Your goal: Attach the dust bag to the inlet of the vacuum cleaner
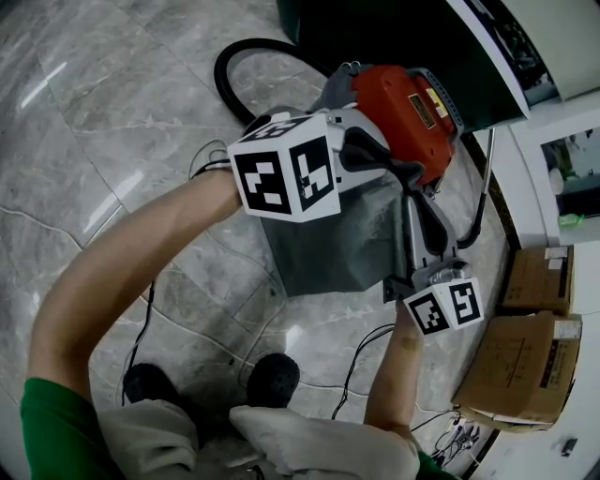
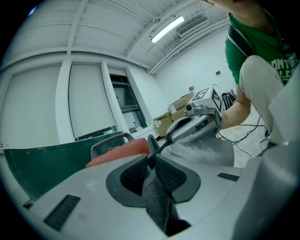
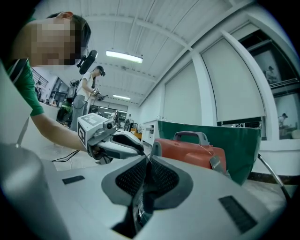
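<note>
The red vacuum cleaner (image 1: 405, 105) lies on the marble floor, and a grey dust bag (image 1: 328, 239) hangs just in front of it. My left gripper (image 1: 405, 174) reaches in from the left and is shut on the bag's top edge. My right gripper (image 1: 418, 204) comes up from below right and is shut on the same edge, close beside it. In the left gripper view the left gripper (image 2: 152, 161) pinches a thin dark rim, with grey bag cloth (image 2: 201, 146) and the vacuum cleaner (image 2: 123, 149) beyond. The right gripper (image 3: 146, 164) pinches the rim too, the vacuum cleaner (image 3: 187, 151) behind. The inlet is hidden.
A black hose (image 1: 230, 70) loops at the vacuum's far left. A metal tube (image 1: 484, 187) lies along its right. A dark green panel (image 1: 394, 28) stands behind it. Cardboard boxes (image 1: 523, 367) sit at the right, thin cables (image 1: 364, 354) cross the floor, and my shoes (image 1: 272, 377) are below.
</note>
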A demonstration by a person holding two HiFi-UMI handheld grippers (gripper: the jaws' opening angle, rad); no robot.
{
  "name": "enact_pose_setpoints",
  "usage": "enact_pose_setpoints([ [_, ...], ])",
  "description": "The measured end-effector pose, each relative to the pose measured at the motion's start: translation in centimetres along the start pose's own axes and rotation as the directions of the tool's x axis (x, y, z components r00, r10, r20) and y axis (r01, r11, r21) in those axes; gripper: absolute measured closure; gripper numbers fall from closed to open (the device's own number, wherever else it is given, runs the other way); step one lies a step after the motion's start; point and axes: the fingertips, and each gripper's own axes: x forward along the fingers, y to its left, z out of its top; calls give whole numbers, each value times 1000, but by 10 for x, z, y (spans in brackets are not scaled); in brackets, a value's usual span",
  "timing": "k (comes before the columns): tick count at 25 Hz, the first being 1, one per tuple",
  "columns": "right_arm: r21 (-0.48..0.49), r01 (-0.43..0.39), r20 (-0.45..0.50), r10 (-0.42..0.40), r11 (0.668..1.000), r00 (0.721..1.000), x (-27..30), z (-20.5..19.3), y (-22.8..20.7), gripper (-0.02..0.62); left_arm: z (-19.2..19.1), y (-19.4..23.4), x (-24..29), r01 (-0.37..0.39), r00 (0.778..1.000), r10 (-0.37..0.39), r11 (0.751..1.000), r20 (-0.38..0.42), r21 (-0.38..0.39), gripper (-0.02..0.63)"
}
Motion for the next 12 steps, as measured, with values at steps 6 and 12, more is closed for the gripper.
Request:
enact_pose_setpoints([
  [6,-46,31,-9,-32,998,999,-7,7,8,561,1,-5,-6,-29,999,30,999,-21,28,568],
  [12,-94,55,-2,-55,994,998,-14,18,14,561,3,-9,-11,-35,997,39,997,-63,64,568],
])
